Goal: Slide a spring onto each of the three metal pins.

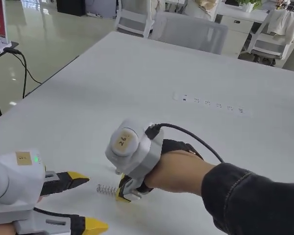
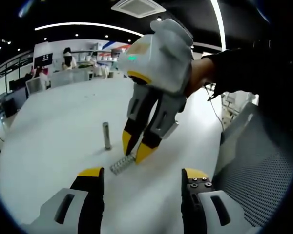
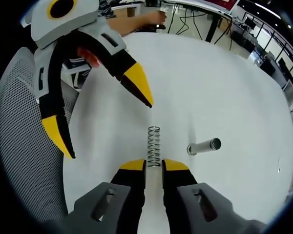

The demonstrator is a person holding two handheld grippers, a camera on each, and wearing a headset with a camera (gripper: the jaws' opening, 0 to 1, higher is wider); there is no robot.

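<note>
I have the right gripper (image 3: 154,165) narrow, nipping one end of the spring (image 3: 154,144) low over the table (image 1: 137,78) | left gripper (image 2: 142,173) wide, holding nothing, close by | pin (image 2: 107,135) upright near spring, not touching.

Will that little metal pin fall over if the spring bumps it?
The pin probably tips easily: it stands upright on the table, tall and thin. Once down, its round body would likely roll. The spring, thin open coils, would probably bend first.
</note>
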